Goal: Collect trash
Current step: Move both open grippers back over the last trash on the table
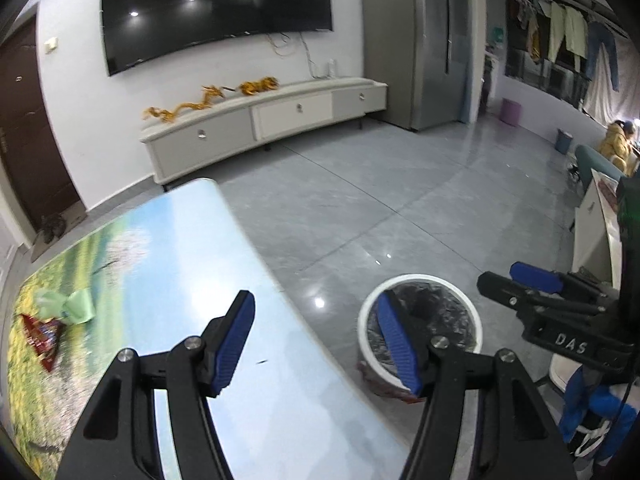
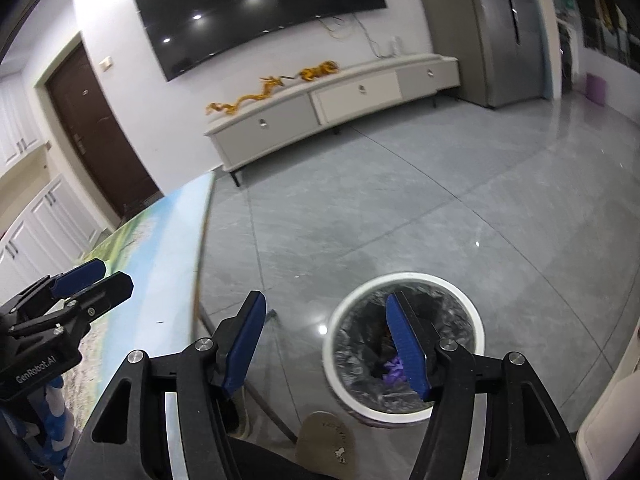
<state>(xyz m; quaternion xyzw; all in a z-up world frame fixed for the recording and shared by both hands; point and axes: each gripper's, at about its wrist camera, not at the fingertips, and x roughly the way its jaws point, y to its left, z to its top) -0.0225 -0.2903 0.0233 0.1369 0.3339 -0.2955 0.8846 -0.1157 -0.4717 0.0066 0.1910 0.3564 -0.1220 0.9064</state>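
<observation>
A white round trash bin point(image 1: 420, 344) with a black liner stands on the floor beside the table; it also shows in the right wrist view point(image 2: 406, 340), with purple scrap inside. A red snack wrapper point(image 1: 42, 334) and a crumpled green bag point(image 1: 66, 306) lie at the table's far left. My left gripper point(image 1: 316, 344) is open and empty over the table's right edge. My right gripper point(image 2: 326, 344) is open and empty above the floor by the bin; it also shows in the left wrist view point(image 1: 516, 284).
The table point(image 1: 240, 288) has a landscape-print top. A white TV cabinet point(image 1: 264, 120) and a wall TV stand across the grey tiled floor. A slipper point(image 2: 326, 438) lies below the right gripper. A person point(image 1: 618, 140) sits at the far right.
</observation>
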